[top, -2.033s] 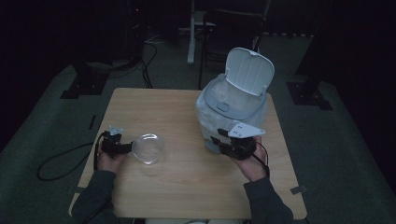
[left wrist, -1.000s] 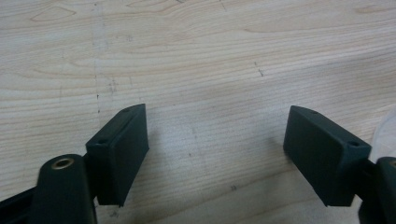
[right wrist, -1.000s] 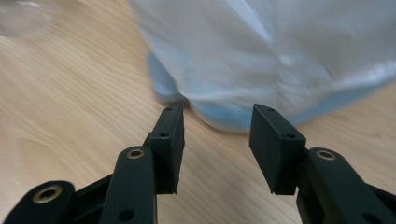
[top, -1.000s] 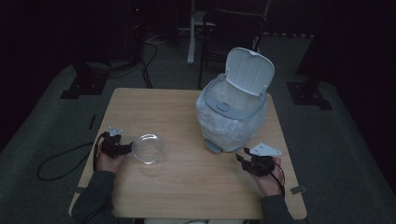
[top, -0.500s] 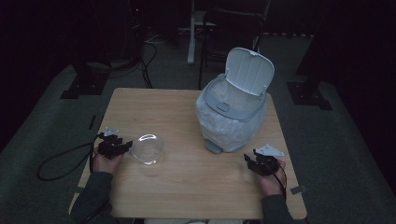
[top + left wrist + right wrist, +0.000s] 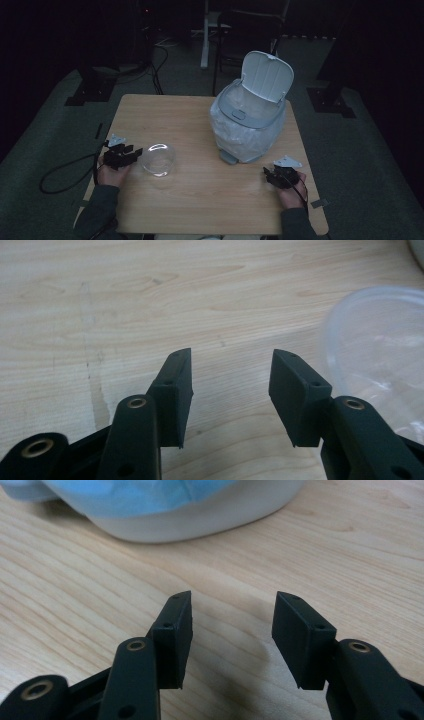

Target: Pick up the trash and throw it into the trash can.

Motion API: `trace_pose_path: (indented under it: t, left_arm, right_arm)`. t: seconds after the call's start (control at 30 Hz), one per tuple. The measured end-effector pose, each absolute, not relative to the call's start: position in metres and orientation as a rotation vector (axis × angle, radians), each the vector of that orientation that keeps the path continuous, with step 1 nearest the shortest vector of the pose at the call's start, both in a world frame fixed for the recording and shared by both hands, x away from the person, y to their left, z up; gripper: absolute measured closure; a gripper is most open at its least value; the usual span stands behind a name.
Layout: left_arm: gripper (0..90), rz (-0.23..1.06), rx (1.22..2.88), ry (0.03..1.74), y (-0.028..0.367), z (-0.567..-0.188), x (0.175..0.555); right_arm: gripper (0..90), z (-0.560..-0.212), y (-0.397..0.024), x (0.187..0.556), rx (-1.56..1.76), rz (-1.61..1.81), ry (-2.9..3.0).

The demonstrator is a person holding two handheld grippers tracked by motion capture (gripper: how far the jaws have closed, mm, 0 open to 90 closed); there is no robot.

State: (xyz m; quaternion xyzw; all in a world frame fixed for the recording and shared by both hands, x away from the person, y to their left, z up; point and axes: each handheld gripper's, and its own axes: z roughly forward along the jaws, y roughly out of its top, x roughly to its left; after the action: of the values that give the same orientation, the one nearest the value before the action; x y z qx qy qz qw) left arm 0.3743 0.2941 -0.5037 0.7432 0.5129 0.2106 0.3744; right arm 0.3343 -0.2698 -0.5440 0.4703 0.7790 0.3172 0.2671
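Our left gripper (image 6: 134, 152) hovered just beside the clear plastic bowl (image 6: 159, 159) at the table's (image 6: 200, 200) left — its jaws, which had just been closing, stood half apart with only bare wood between them. Our right gripper (image 6: 270, 176) sat near the lined white bin (image 6: 250, 125), jaws likewise parted and empty.

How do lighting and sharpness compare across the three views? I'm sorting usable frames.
High view: dim and underexposed, the surroundings nearly black, the clear plastic bowl shown mostly by rim glints. Left gripper view: bright, even light, crisp wood grain, the bowl hazy at the right edge. Right gripper view: equally bright, a soft shadow on the table between the tongs, the trash bin base slightly soft.
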Motion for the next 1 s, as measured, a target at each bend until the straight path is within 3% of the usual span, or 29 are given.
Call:
trace_pose_path:
  t: [0.43, 0.67, 1.0]
  left_arm:
    - [51.7, 0.553, 1.885, 1.190, 0.278, -0.476, 0.356]
    - [54.3, 0.556, 1.968, 1.201, 0.268, -0.486, 0.360]
    - [57.2, 0.546, 1.984, 1.247, 0.284, -0.499, 0.366]
  right_arm:
    - [46.7, -0.548, -0.279, 0.336, 1.322, 0.900, 2.075]
    - [45.5, -0.548, -0.280, 0.336, 1.334, 0.911, 2.070]
    - [45.5, -0.549, -0.280, 0.336, 1.334, 0.908, 2.064]
